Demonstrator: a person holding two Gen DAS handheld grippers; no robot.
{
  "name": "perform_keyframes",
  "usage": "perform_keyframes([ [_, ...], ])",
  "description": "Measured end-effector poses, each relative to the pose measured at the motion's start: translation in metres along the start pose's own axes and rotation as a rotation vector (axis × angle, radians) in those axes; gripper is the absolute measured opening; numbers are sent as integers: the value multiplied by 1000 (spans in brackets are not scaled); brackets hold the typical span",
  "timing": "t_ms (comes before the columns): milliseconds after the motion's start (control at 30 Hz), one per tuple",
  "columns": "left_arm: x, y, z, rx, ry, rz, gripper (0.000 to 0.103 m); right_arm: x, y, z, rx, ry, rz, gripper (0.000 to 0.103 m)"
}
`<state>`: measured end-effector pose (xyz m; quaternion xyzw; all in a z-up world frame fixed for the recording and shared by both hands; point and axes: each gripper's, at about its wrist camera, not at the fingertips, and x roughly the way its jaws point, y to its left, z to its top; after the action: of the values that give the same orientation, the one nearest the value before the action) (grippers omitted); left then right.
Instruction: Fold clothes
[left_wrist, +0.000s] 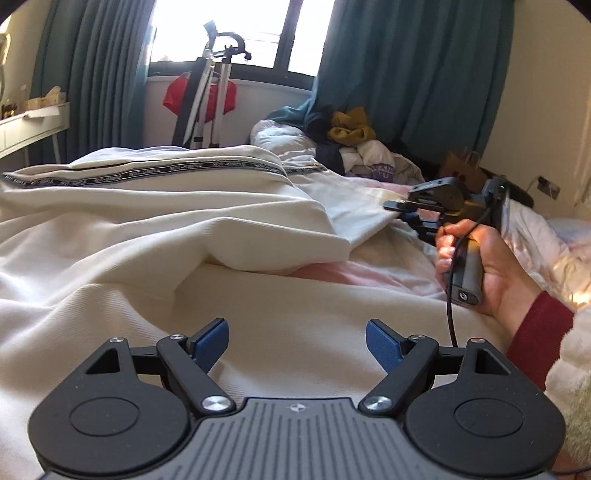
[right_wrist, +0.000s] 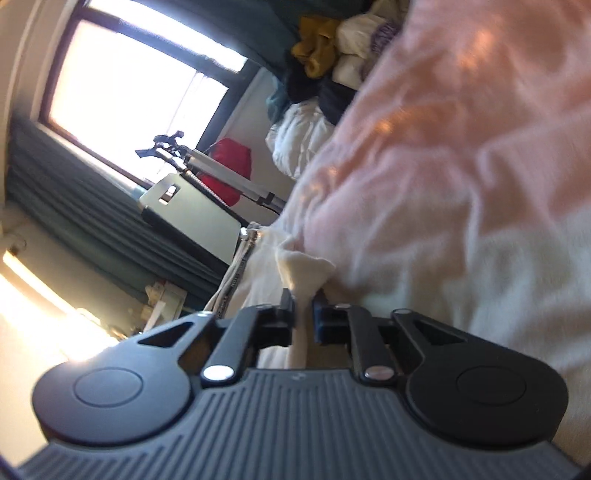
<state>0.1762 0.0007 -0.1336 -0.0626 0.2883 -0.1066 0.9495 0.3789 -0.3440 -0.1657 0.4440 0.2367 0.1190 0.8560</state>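
Folding step: mid-fold, I judge; the right hand-held gripper has a corner of the cream garment and the left one waits.
Left hand-held gripper: nearest, at 6 o'clock in its own view; blue pads spread wide apart, gripping nothing, just above the cream cloth.
Garment: spread across the bed, filling the left view from 6 to 10 o'clock, with a raised fold through the middle.
Right hand-held gripper: at 3 o'clock in the left view, in the person's hand; its own camera shows the fingers closed on a pinched cream corner.
Next move: likely calls for carrying that corner across the garment while the left gripper pins or takes the opposite edge; a thin pinch could slip.
Writing: the dark woven tape along the garment's far edge carries repeated lettering, too small to read with confidence.
Beyond: unfolded clothes pile at 1 o'clock, teal curtains behind.
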Motion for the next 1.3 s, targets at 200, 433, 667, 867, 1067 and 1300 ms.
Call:
perform_keyframes([
  [200,-9,-3,1,1,-40,-15,83,-49,26,25,-63,-136,-9,8],
  [433,-14,2,1,-50,-50,-39,83,-137,9,82,-8,-449,-110,8],
  [667,-7,0,-1,-8,-22,-50,83,-213,-55,114,118,-727,-279,7],
  [867,2,4,2,-26,-4,-35,83,-194,-102,107,133,-734,-443,7],
  [1067,6,5,5,-31,-2,-30,83,-174,-123,98,188,-627,-537,10],
  [1300,-9,6,13,-40,-63,-38,83,-191,-101,80,230,-509,-546,44],
])
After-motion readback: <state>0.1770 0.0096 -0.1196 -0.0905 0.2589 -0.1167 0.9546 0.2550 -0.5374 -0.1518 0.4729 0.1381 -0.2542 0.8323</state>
